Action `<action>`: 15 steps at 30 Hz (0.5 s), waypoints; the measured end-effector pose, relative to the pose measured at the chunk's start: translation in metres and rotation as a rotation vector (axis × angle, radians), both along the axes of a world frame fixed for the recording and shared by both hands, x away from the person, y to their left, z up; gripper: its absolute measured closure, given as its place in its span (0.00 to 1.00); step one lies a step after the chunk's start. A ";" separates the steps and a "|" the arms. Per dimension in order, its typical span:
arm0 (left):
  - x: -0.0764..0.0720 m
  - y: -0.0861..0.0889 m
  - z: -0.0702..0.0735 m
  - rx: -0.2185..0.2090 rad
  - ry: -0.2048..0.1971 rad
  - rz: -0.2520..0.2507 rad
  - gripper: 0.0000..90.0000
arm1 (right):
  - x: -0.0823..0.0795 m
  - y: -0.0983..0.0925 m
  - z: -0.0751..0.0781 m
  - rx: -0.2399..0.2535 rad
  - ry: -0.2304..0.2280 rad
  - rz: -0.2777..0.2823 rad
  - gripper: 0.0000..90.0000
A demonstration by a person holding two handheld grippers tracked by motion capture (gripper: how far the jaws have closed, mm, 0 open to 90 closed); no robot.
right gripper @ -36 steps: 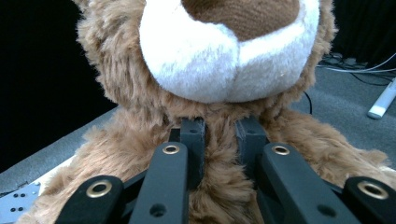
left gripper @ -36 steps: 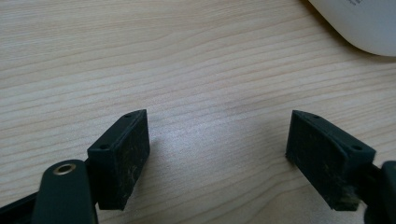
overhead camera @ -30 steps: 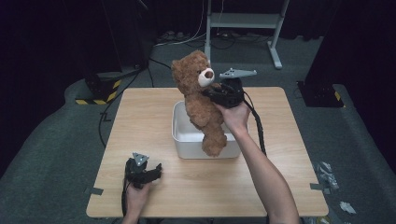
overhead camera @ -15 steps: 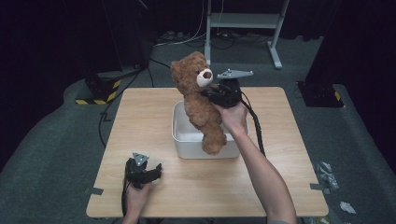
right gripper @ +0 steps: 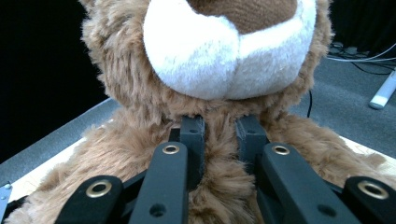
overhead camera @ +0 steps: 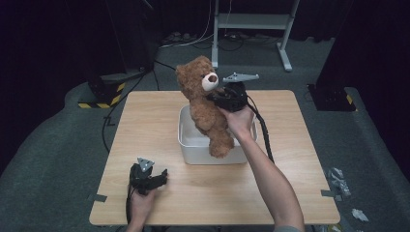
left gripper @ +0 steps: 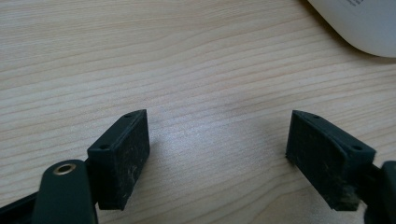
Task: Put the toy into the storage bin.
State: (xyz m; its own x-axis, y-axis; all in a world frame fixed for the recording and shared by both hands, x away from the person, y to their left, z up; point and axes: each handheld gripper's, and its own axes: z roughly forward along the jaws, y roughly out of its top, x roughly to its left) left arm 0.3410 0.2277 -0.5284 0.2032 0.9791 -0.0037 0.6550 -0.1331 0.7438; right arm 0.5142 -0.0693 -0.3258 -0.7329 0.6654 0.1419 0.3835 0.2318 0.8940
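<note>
Bear (overhead camera: 205,108) held upright over bin (overhead camera: 191,145), feet inside, clamped at throat by right gripper (right gripper: 219,140). Left gripper (left gripper: 217,154) near bin, on table (overhead camera: 300,145), jaws apart, empty.

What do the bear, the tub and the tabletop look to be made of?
Teddy bear: soft plush, going by its shaggy brown pile and the white fabric muzzle. Tub: probably plastic, smooth, white, with rounded corners. Tabletop: light wood or wood-look laminate, matte, with visible grain.
</note>
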 end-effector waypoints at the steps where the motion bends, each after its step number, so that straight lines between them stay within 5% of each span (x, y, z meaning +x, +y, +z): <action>1: 0.000 0.000 0.000 -0.001 0.000 0.000 0.24 | 0.000 0.000 0.000 -0.003 0.003 0.001 0.86; 15: 0.000 0.000 0.000 0.000 0.000 0.000 0.24 | 0.008 0.001 -0.011 0.004 0.030 -0.008 0.86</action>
